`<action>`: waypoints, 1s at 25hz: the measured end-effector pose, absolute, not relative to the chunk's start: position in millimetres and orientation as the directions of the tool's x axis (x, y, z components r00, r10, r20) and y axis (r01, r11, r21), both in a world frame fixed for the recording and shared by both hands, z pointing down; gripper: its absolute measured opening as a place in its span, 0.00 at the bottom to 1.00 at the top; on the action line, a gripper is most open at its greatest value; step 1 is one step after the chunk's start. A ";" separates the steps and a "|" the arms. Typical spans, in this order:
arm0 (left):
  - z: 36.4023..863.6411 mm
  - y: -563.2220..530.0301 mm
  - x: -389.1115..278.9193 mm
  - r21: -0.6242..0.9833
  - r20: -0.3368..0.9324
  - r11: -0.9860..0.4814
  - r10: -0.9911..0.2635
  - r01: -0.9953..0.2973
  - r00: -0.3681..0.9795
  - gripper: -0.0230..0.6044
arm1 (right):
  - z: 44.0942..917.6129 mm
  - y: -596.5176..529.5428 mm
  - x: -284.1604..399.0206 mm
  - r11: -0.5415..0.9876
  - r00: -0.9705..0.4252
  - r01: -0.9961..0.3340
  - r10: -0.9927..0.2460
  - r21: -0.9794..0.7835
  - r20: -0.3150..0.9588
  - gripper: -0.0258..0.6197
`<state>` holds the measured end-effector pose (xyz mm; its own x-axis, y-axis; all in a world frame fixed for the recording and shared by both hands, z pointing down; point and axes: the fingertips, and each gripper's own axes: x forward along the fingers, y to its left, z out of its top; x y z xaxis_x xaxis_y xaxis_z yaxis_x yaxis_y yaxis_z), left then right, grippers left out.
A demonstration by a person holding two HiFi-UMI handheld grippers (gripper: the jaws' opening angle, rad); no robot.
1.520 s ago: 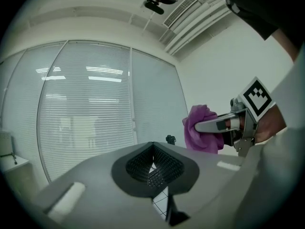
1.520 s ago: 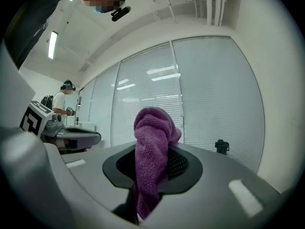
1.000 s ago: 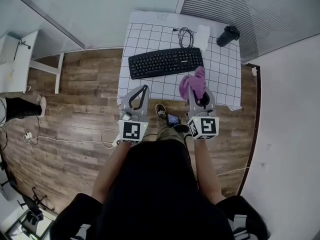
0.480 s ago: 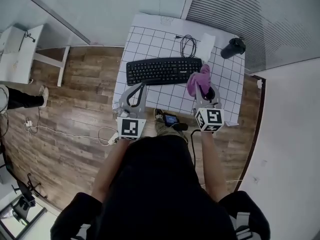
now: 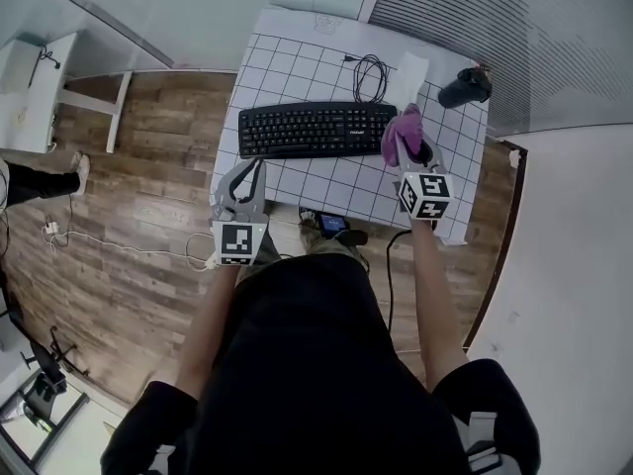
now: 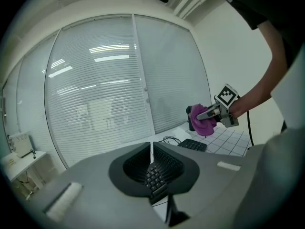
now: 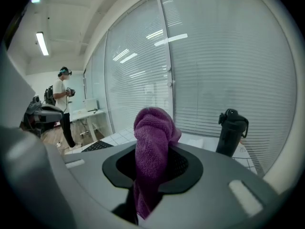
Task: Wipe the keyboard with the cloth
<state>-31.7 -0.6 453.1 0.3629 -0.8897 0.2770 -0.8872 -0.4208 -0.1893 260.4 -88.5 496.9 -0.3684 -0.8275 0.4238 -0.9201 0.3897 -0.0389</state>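
Wiping is judged not yet begun: the purple cloth (image 5: 402,130) is clamped in the right gripper (image 5: 407,146) and held in the air by the right end of the black keyboard (image 5: 315,130) on the gridded table (image 5: 297,62), w/ the left gripper (image 5: 249,169) shut, nothing in it, at the table's front edge, so all strokes are left to be done.

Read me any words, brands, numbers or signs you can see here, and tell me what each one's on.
Nothing here can be read.
On the keyboard: key legends and a pale logo, too small to read.
At the far edge of the table: a small dark print, blurred.
On the cubes of the left gripper and right gripper: black-and-white square patterns only, no letters.
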 end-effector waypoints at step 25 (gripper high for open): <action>667.2 -12.7 -110.1 -0.039 0.655 -0.448 -0.687 -0.893 0.315 0.25 | 650.4 -156.4 276.6 0.316 -0.270 -0.945 -0.597 -0.088 0.755 0.22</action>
<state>-110.1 -12.7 667.2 0.3151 -0.6866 0.6552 -0.8934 -0.4476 -0.0394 276.6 -156.4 650.4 -0.2701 -0.5969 0.7555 -0.9446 0.3162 -0.0879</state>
